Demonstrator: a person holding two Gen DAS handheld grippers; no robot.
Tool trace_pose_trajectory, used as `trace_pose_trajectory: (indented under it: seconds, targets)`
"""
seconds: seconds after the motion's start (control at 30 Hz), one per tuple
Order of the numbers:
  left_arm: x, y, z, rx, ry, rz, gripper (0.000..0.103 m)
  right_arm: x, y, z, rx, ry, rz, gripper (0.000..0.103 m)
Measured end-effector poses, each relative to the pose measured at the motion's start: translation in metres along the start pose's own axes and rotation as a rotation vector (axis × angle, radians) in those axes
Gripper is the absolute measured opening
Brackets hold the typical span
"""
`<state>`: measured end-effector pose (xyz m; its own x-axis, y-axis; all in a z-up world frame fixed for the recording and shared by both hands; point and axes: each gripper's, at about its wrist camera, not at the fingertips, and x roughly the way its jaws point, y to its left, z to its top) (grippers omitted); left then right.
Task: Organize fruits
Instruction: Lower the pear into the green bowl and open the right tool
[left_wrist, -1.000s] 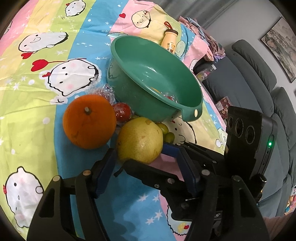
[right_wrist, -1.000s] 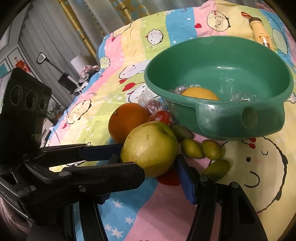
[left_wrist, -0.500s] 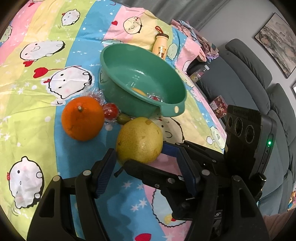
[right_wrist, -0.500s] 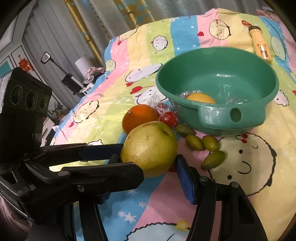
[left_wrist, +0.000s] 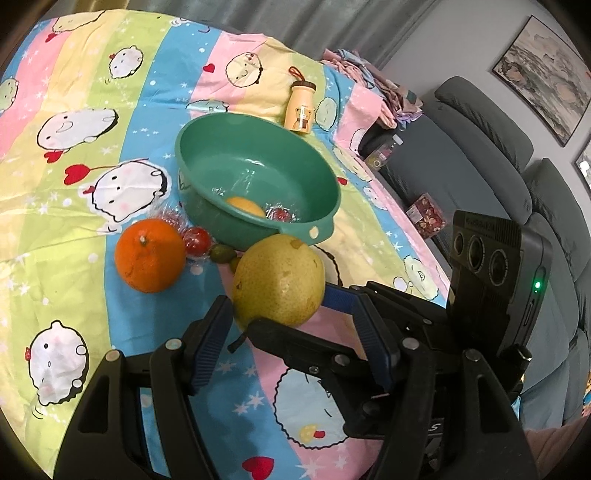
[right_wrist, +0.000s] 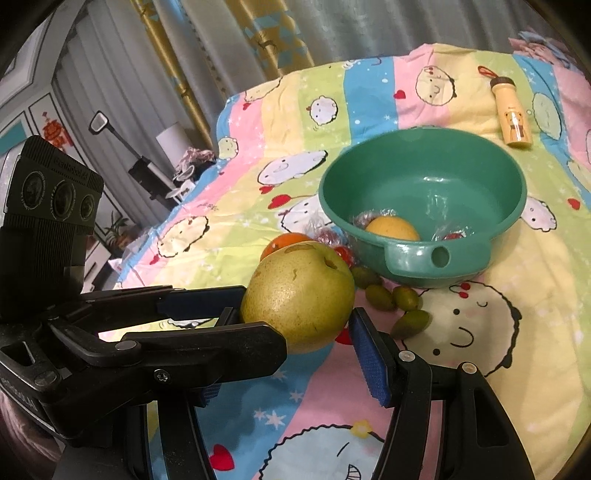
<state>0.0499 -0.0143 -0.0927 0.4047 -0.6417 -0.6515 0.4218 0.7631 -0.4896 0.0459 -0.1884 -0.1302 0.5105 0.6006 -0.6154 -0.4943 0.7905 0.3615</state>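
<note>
A large yellow-green pear (left_wrist: 280, 280) (right_wrist: 299, 299) hangs above the cartoon-print cloth, gripped from both sides. My left gripper (left_wrist: 277, 302) is shut on it, blue pads at its flanks. My right gripper (right_wrist: 291, 317) is also shut on it; its black finger crosses in front in the left wrist view. The green bowl (left_wrist: 258, 122) (right_wrist: 424, 136) stands just beyond, with a yellow fruit (right_wrist: 393, 229) and a red wrapped fruit (right_wrist: 452, 234) inside. An orange (left_wrist: 149, 254), a red wrapped fruit (left_wrist: 197, 240) and small green fruits (right_wrist: 380, 297) lie on the cloth before the bowl.
A small yellow bottle (left_wrist: 301, 107) lies on the cloth behind the bowl. A grey sofa (left_wrist: 480, 147) runs along the right of the table, with a red box (left_wrist: 426, 218) on it. Curtains (right_wrist: 277, 33) hang at the far side.
Both grippers have risen together with the pear held between them. The bowl, the orange and the small fruits now look farther below and smaller.
</note>
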Motion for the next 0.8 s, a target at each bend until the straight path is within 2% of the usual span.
trace_pose_trajectory:
  seconds: [0.8]
  targets:
    - [0.01,-0.023,0.016,0.049,-0.012,0.009,0.066,-0.018,-0.019,0.011,0.008,-0.067,-0.011,0.064]
